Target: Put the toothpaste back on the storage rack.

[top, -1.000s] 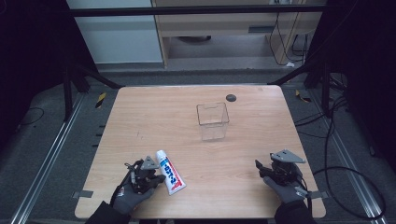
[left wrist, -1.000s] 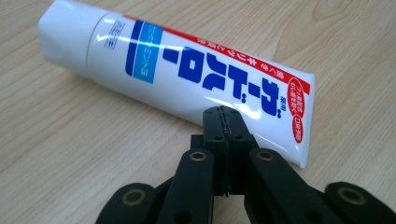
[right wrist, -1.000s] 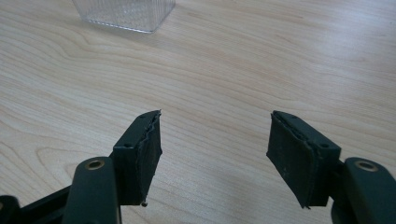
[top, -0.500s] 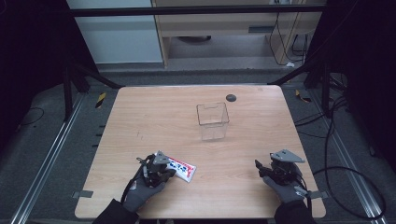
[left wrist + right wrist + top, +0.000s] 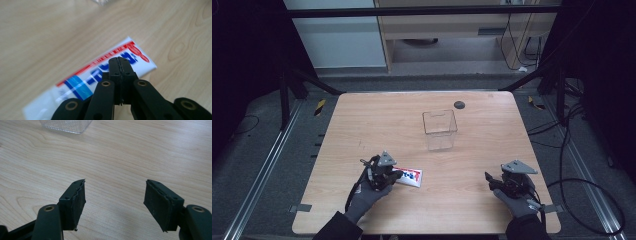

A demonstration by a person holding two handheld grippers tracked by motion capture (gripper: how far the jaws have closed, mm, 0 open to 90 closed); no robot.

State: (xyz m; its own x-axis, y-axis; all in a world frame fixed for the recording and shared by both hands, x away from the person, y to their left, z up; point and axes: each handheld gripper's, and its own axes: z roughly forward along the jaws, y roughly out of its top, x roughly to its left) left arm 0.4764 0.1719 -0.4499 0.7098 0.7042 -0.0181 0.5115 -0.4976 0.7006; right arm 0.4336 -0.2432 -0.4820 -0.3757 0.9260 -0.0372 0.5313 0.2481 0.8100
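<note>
A toothpaste tube lay flat on the wooden table, on the near side of a clear plastic box that stood open-topped near the middle. The left gripper sat over the tube's left end, its jaws pressed together above the printed face with nothing visibly caught between them, perhaps to nudge or pin the tube rather than lift it. To the near right of the box, well apart from it, the right gripper rested low over bare wood, jaws spread wide and empty, apparently waiting.
</note>
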